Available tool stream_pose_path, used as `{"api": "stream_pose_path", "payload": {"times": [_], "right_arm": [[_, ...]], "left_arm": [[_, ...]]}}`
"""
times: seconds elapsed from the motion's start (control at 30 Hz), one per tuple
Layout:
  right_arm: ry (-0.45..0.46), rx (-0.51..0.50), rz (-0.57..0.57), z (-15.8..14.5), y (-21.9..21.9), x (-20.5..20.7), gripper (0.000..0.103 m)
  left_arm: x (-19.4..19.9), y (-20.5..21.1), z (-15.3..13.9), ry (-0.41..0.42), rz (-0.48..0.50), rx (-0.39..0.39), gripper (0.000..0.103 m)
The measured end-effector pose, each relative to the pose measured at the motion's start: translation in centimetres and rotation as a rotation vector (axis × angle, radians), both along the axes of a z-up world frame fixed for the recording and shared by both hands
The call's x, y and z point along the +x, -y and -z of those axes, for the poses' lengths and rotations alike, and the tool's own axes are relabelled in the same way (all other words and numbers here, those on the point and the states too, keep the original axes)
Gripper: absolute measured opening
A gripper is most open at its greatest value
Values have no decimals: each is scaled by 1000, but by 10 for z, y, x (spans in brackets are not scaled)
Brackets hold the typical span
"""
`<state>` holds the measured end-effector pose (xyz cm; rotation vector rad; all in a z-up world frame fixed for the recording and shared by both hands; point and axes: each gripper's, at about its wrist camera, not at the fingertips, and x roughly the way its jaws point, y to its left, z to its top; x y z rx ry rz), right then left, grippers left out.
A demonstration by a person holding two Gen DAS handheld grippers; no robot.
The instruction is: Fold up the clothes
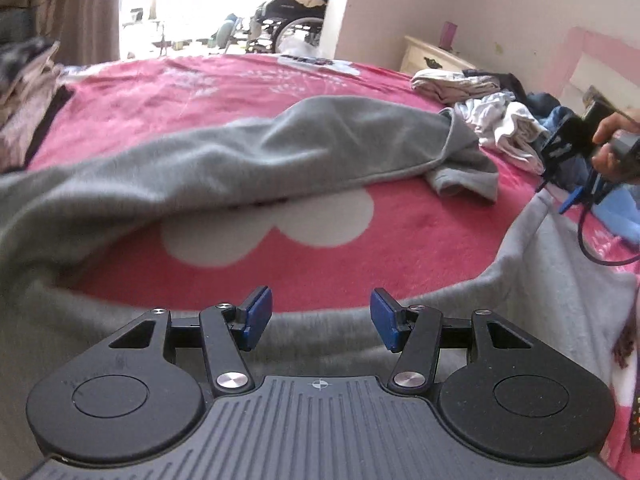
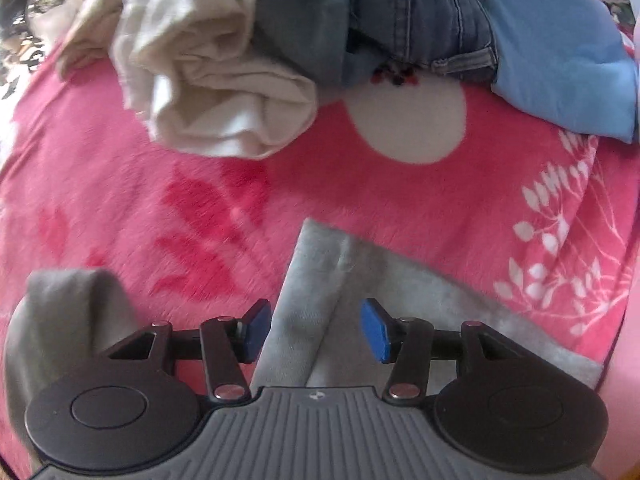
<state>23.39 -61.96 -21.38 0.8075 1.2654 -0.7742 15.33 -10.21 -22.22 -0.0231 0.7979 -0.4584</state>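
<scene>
A grey garment [image 1: 240,160] lies spread and rumpled across the pink blanket [image 1: 280,92] of a bed. One edge of it runs under my left gripper [image 1: 322,316], which is open with nothing between its blue pads. In the right wrist view my right gripper [image 2: 316,330] points down at the bed and is open. A folded strip of the grey garment [image 2: 316,264] lies between its jaws, and the pads do not press on it. Another grey fold [image 2: 60,304] sits at the lower left. A hand [image 1: 612,148] holds that gripper at the far right.
An unsorted pile lies ahead of the right gripper: a cream cloth [image 2: 208,80], jeans [image 2: 420,8] and a light blue cloth [image 2: 560,60]. A stack of clothes [image 1: 28,92] sits at the bed's left edge. A nightstand [image 1: 428,56] and a wheelchair [image 1: 292,20] stand beyond the bed.
</scene>
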Motion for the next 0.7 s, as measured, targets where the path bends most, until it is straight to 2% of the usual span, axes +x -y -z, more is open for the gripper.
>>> {"api": "stream_pose_path", "payload": {"times": [0.1,0.17,0.2,0.23,0.27,0.4,0.57,0.7], "right_arm": [[-23,11,23,14,5,1,47],[-24,-2,29,19,5,-2,38],[-13,-17,30,19,4,-4,32],[0,-32,32,18,4,-6,18],[16,-44,41,16,5,-10,9],[70,-103,64,5,7,-22,7],[125,-111,61,8,12,-28,7],[160,-85,69,17,16,-32,16]], "left_arm": [[-4,-4,3,-3,-19,-11,54],[-7,-3,5,10,-20,-5,54],[-8,-2,6,15,-21,-1,54],[-9,-1,8,18,-24,3,54],[-10,0,9,23,-29,3,55],[-12,1,14,31,-39,8,54],[-13,4,20,52,-35,41,55],[-15,5,24,85,-32,69,55]]}}
